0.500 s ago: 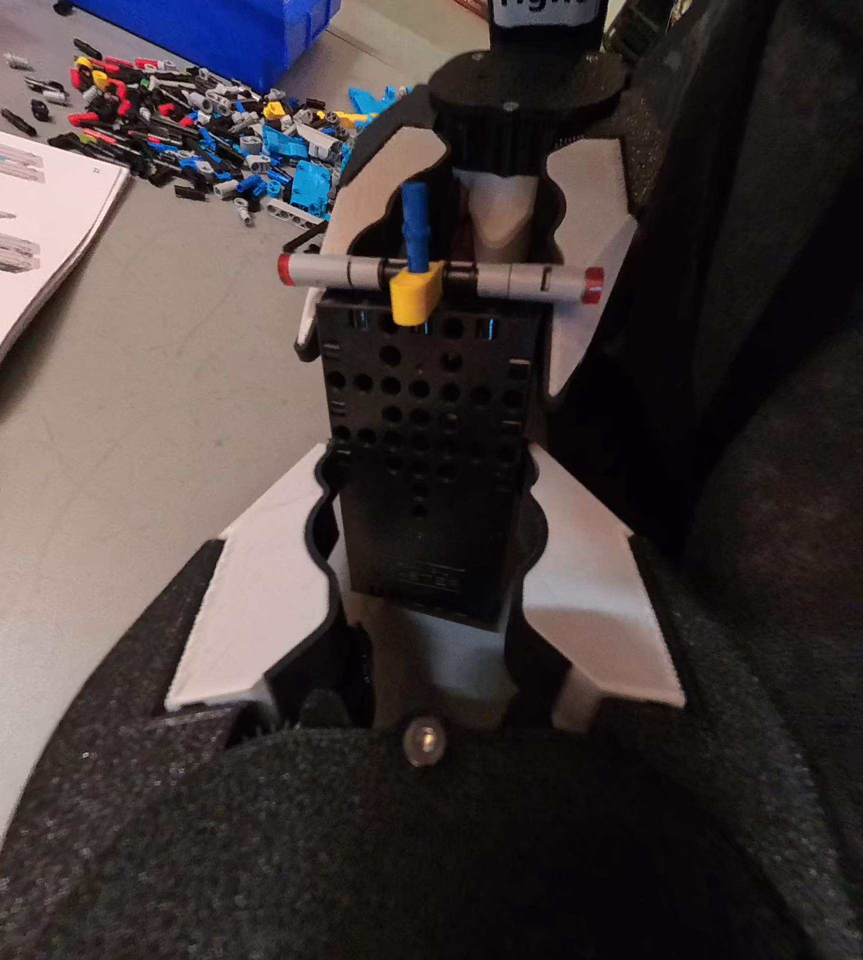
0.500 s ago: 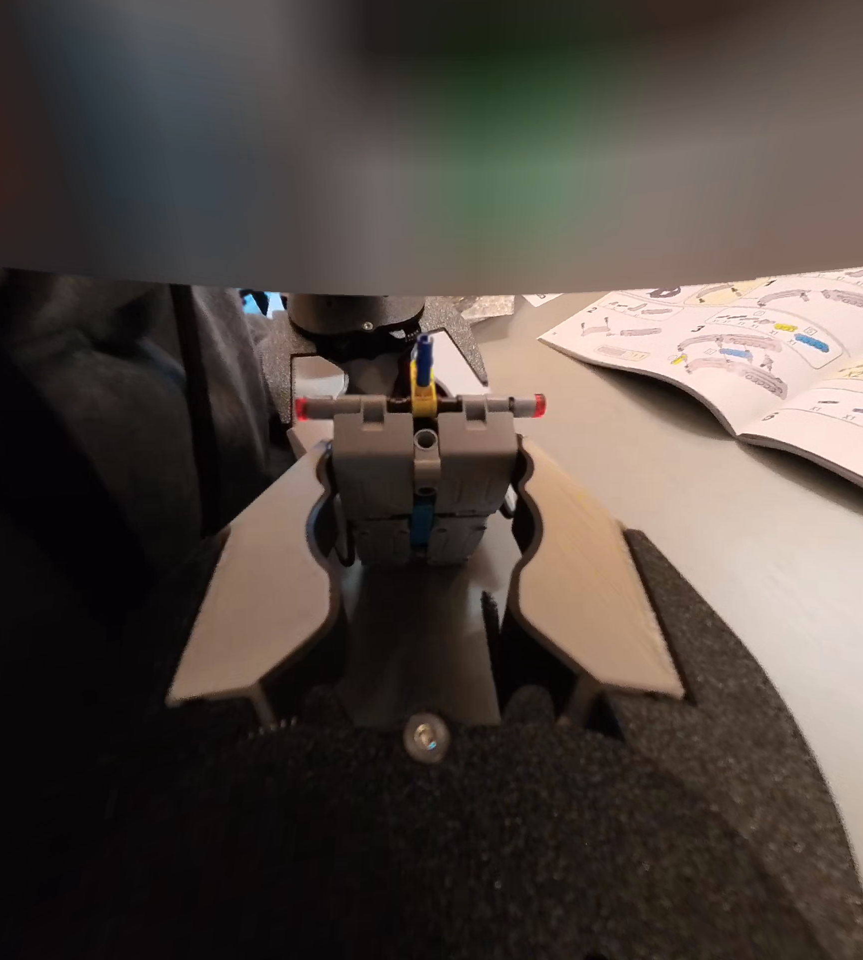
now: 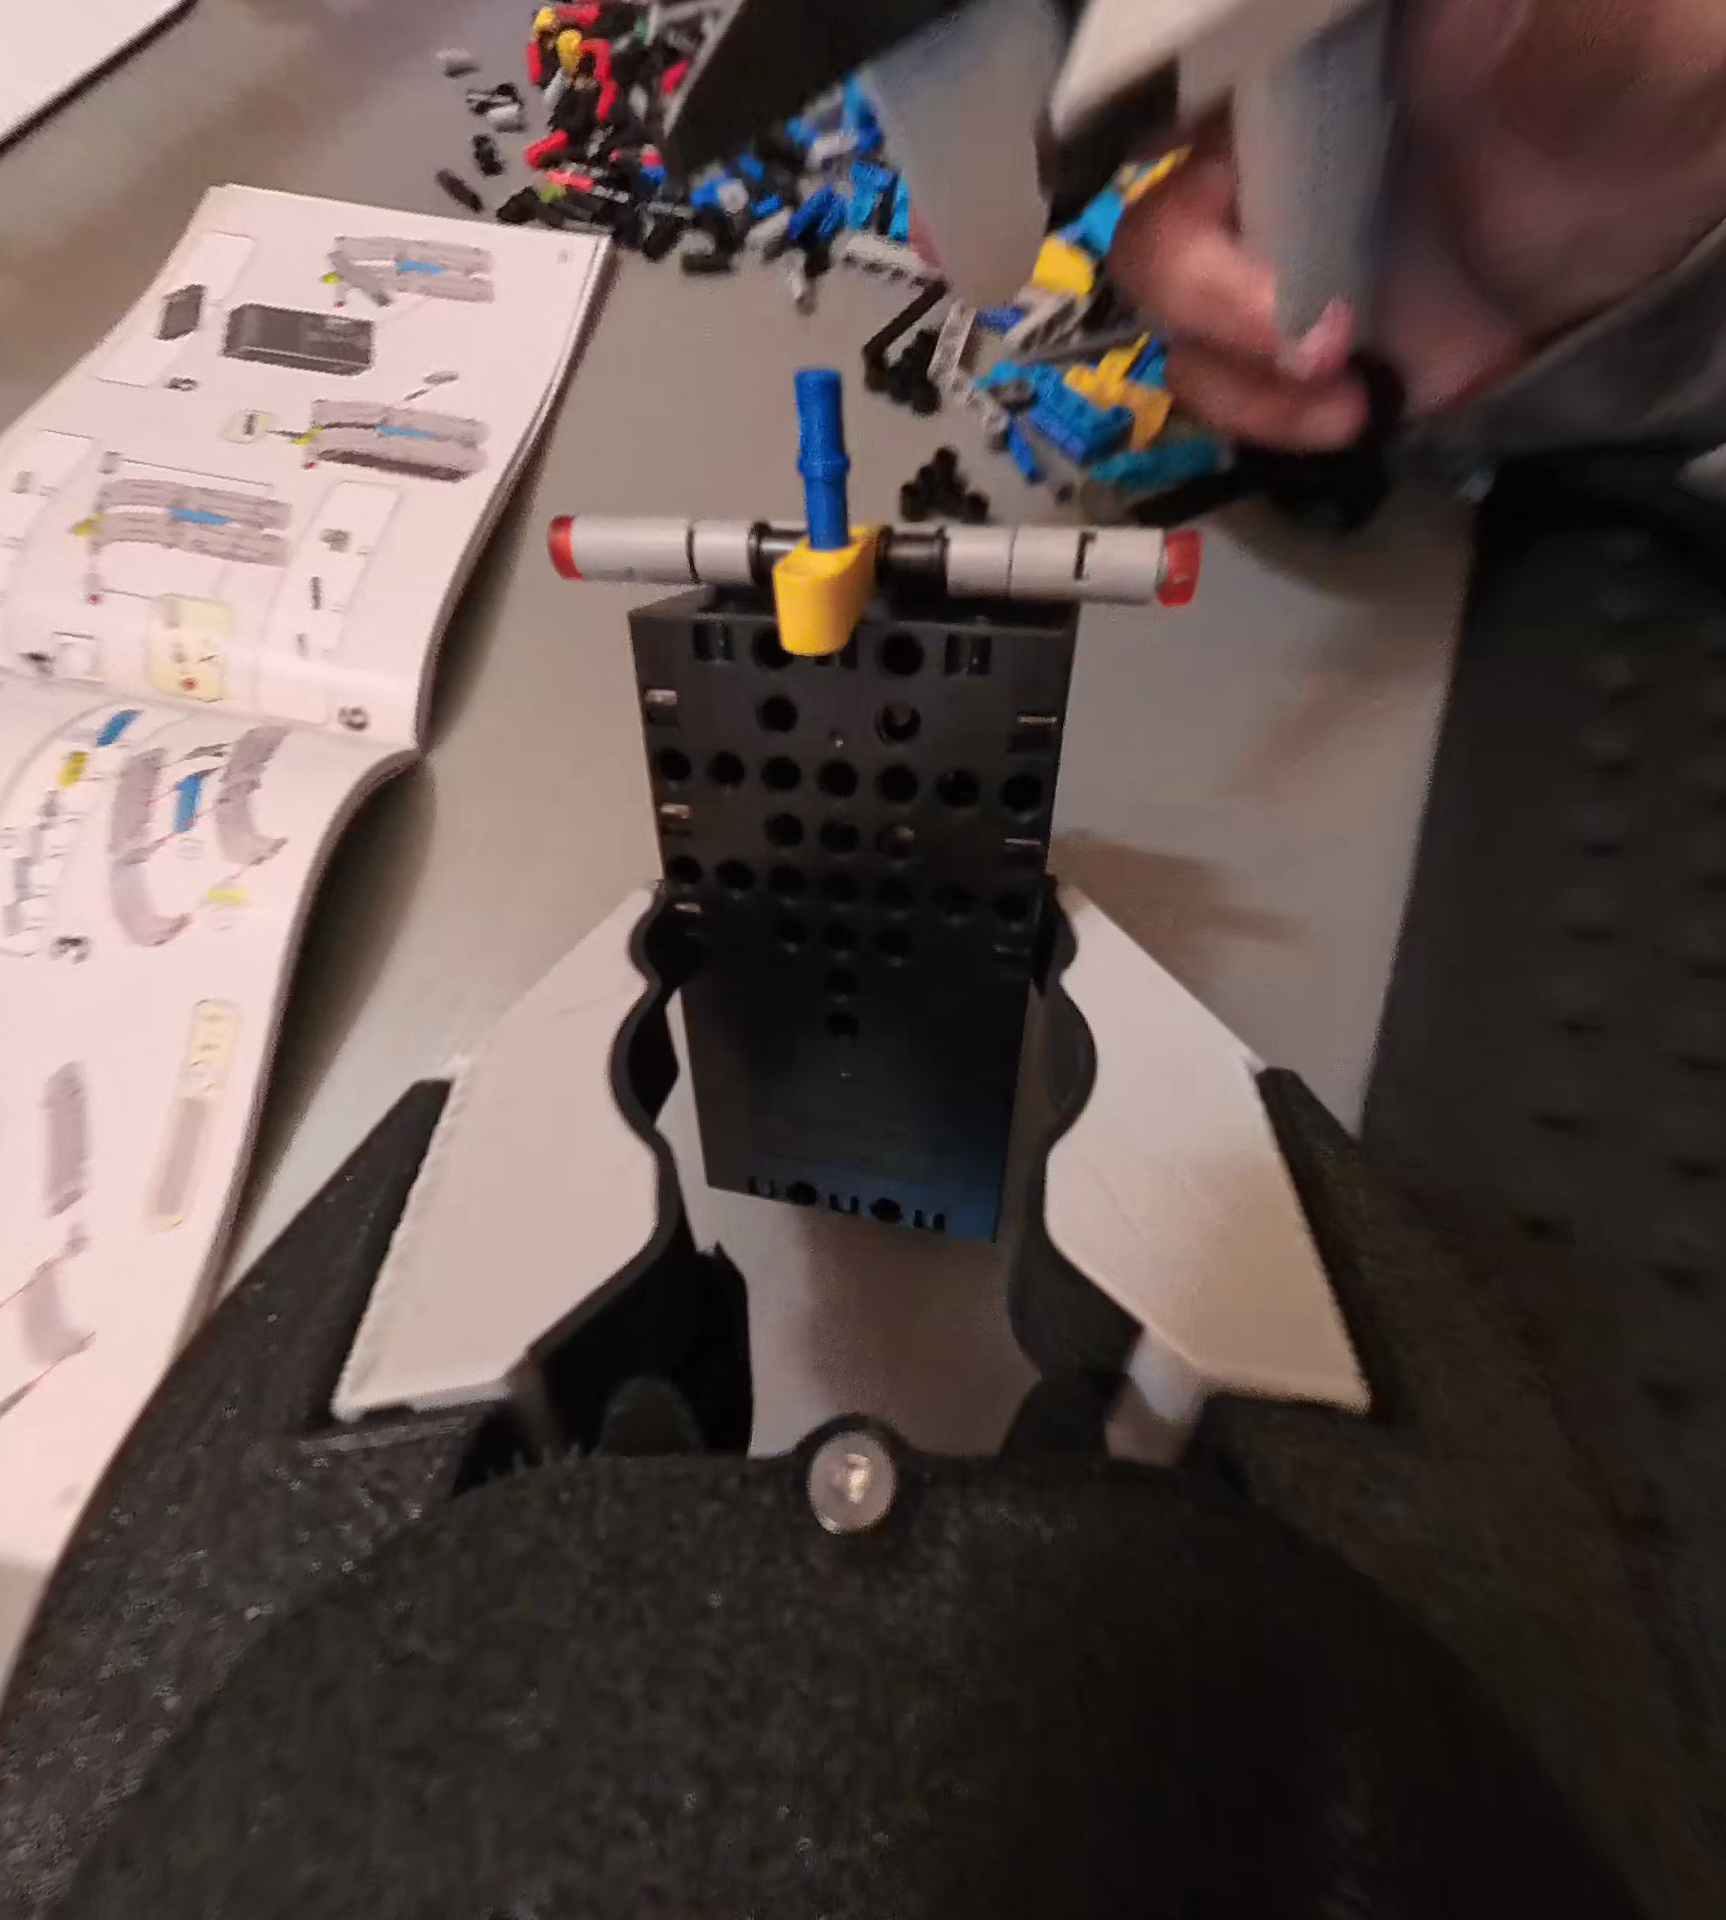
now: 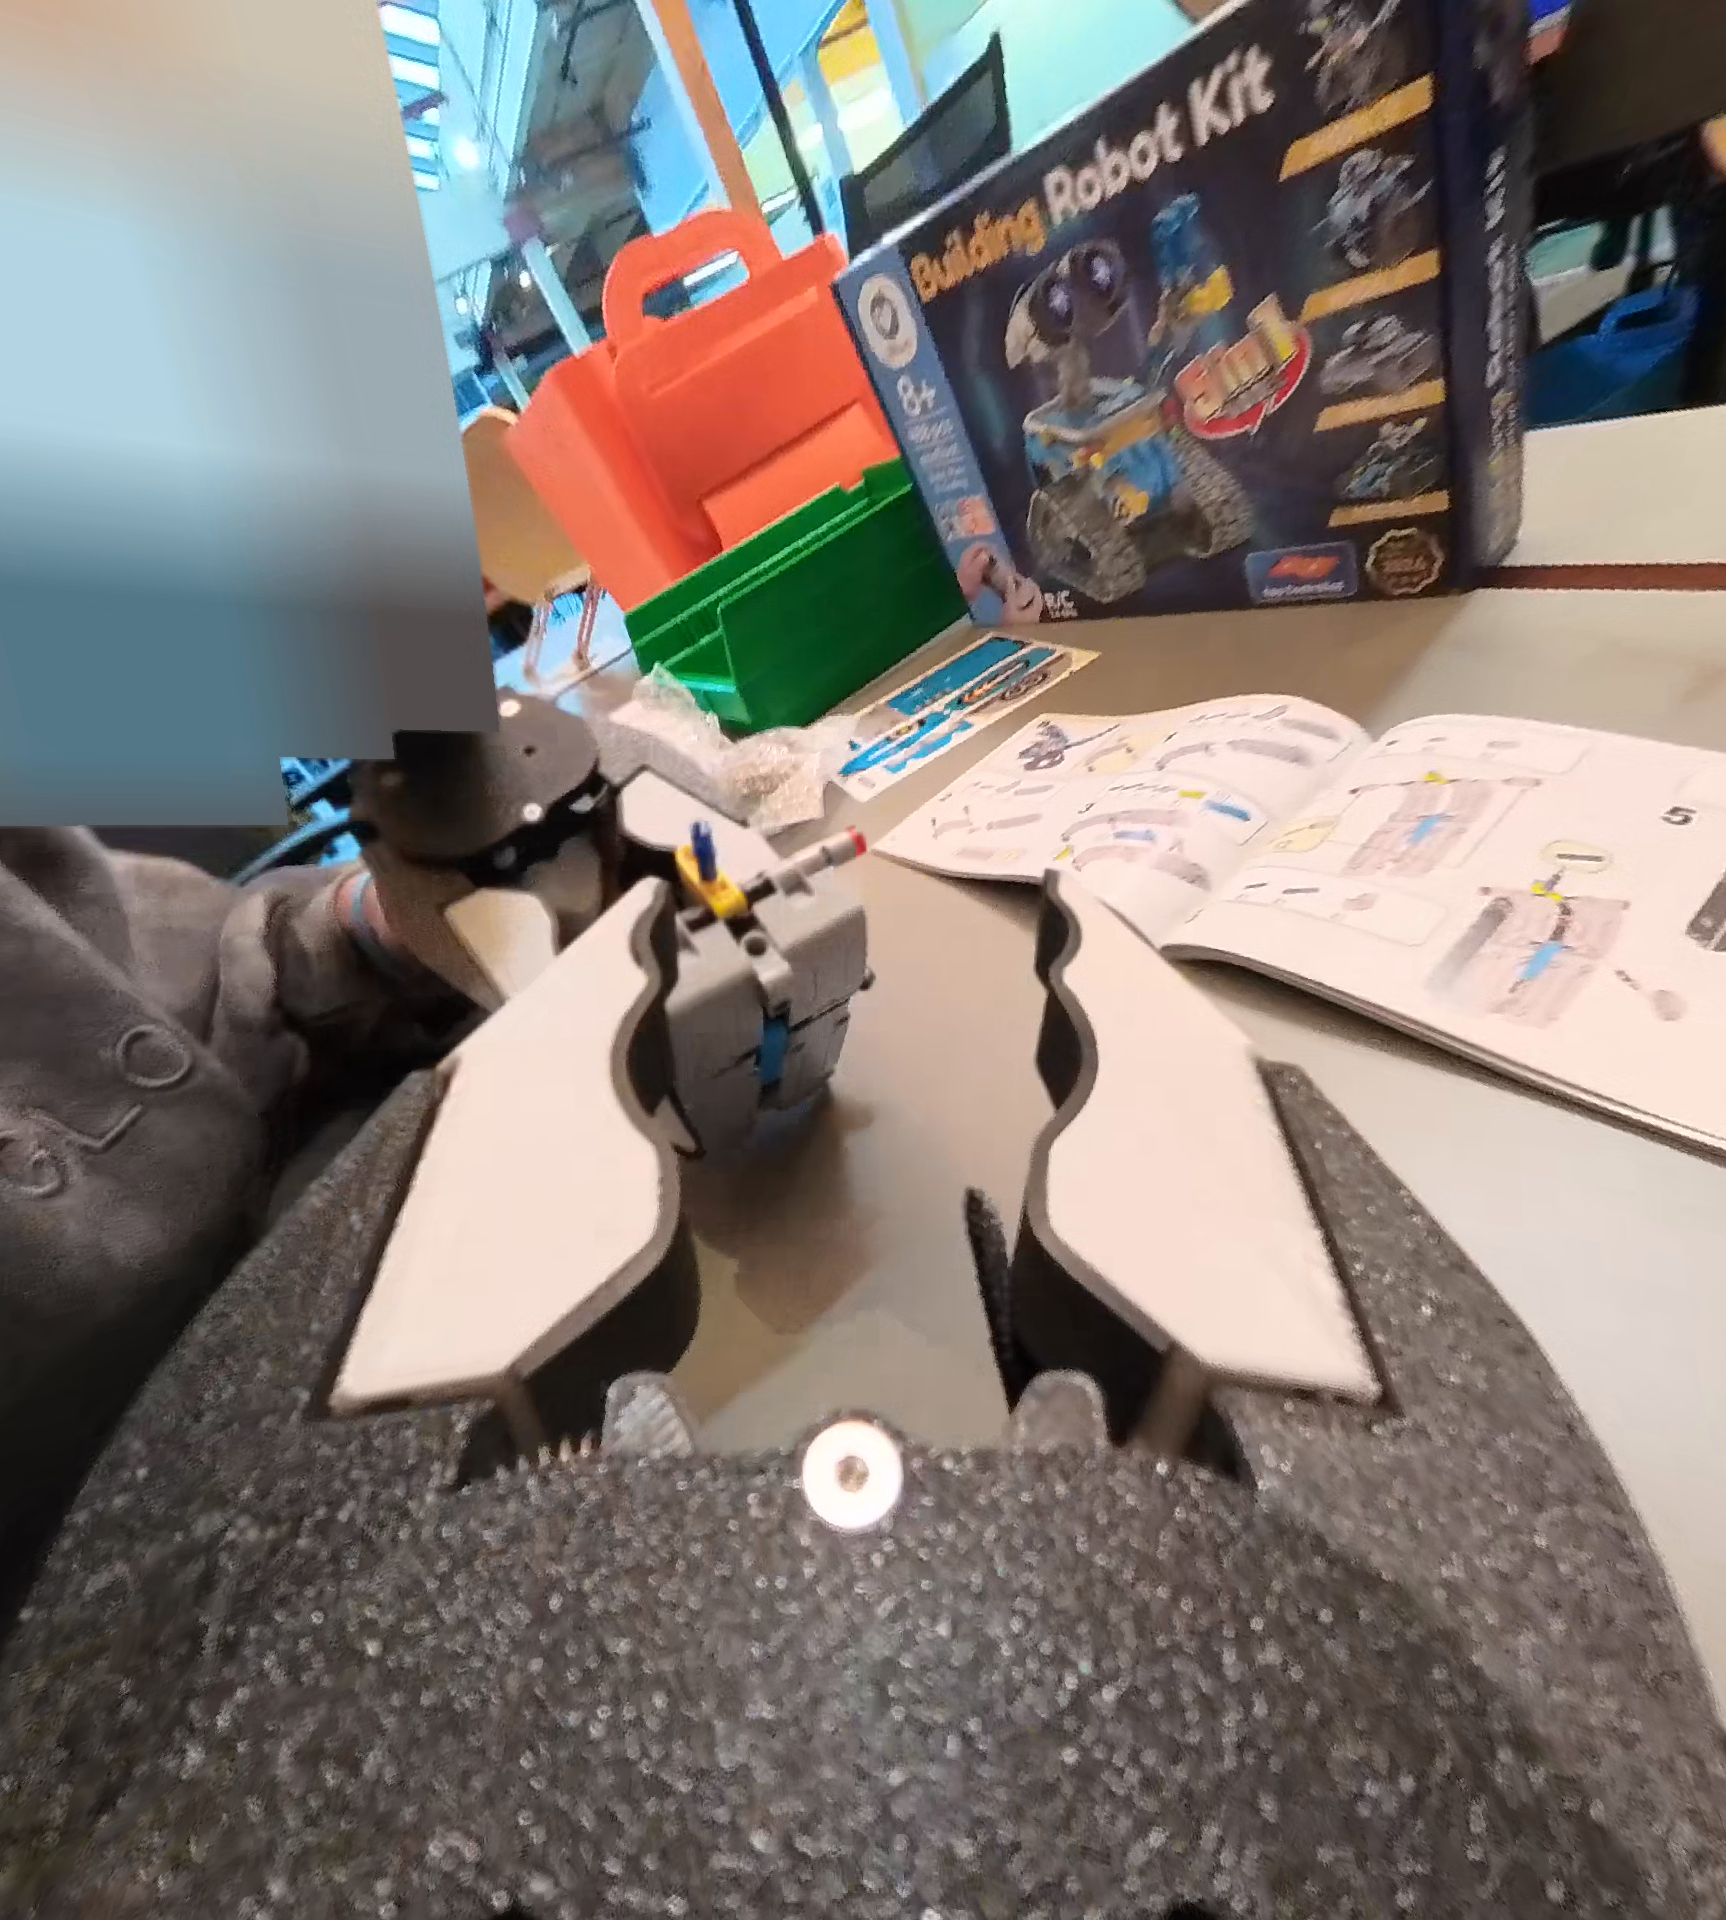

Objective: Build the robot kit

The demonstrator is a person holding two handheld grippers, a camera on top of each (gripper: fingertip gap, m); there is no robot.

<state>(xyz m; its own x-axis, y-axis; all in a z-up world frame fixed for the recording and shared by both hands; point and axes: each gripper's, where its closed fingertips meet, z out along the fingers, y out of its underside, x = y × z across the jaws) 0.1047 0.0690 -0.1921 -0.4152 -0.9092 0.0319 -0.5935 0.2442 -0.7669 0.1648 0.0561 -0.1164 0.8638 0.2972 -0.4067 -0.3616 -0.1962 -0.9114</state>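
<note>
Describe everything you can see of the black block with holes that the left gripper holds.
The black block is a plastic box, its broad face full of round holes. The left gripper fingers clamp its sides. A grey rod with red ends crosses its far end, carrying a yellow connector and an upright blue pin.

Soft, even indoor light on the left wrist view, no hard glare, only a faint shadow under the curled edge of the instruction booklet [image 3: 215,582]. Motion blur smears the hand [image 3: 1524,208] at upper right and the heap of loose building pieces [image 3: 734,177] beyond; the black perforated block [image 3: 843,914] reads fairly sharp. Over on the right wrist view it is brighter, daylight pouring through the windows [image 4: 547,156] at the back, a bit washed out. The printed kit box [image 4: 1202,343] is slightly soft. Wide-angle bending curves the grey table [image 4: 1565,1299] edges, and the near black foam [image 4: 838,1714] shows coarse grain.
</note>
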